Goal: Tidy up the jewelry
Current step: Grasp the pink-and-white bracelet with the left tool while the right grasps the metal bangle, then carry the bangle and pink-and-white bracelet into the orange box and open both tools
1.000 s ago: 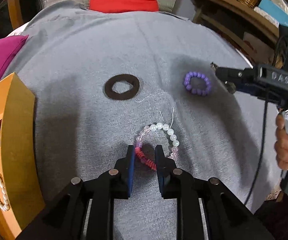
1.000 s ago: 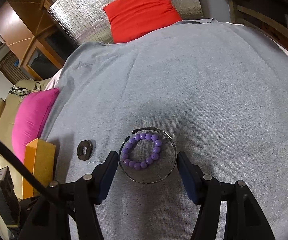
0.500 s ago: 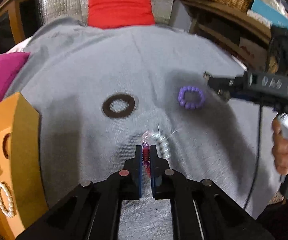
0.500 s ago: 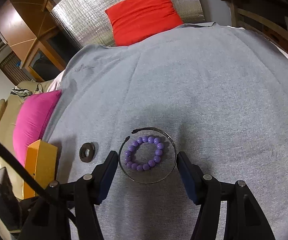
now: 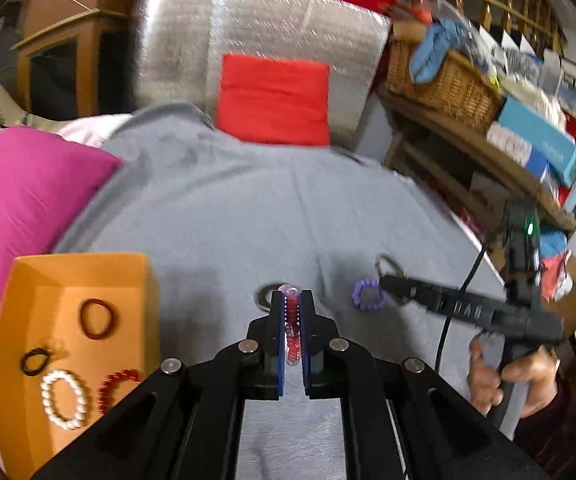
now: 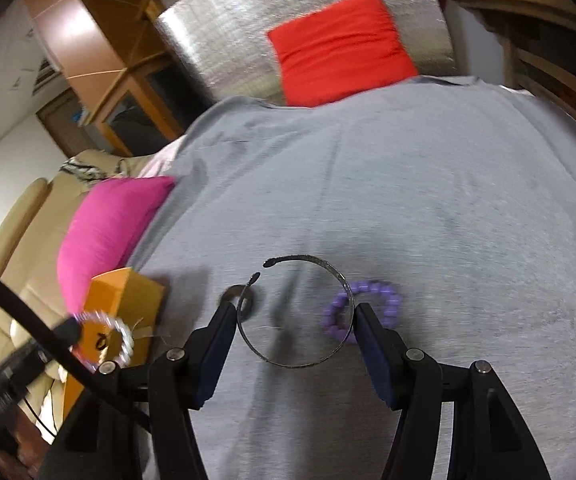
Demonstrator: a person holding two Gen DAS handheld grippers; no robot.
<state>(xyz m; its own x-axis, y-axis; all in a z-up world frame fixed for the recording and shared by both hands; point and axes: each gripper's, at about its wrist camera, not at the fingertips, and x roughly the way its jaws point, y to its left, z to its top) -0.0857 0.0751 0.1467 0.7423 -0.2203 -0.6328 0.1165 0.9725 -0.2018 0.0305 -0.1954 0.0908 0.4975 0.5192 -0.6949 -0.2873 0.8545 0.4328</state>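
A cluttered room is seen behind a surface spread with a grey knitted cloth (image 6: 427, 208); what lies beneath the cloth cannot be told. A magenta cushion (image 5: 24, 200) lies at its left edge and a red cushion (image 5: 274, 98) leans against a silver quilted panel at the far end.

Part of the sorting is judged to be done. In the open orange cardboard box (image 5: 20, 292) at the left, four pieces are already laid: a dark brown loop (image 5: 96, 319), a small black loop (image 5: 34, 361), a white pearl bracelet (image 5: 64, 400) and a red beaded bracelet (image 5: 118, 386).

Two pieces are in hand. The left gripper (image 5: 292, 324) is closed tight on a bracelet of pink, red and clear beads (image 5: 291, 340), which is pinched flat between the blue pads and held clear of the cloth. The right gripper (image 6: 295, 334) stands about half open, its pads pressed on either side of a thin dark metal open bangle (image 6: 293, 362), which is held above the cloth.

Left on the cloth are a purple beaded bracelet (image 5: 369, 295) and a flat dark brown ring (image 6: 234, 292), near each other but apart.

By this reckoning, four pieces are stowed, two are carried but not yet placed, and two are still to be picked up.
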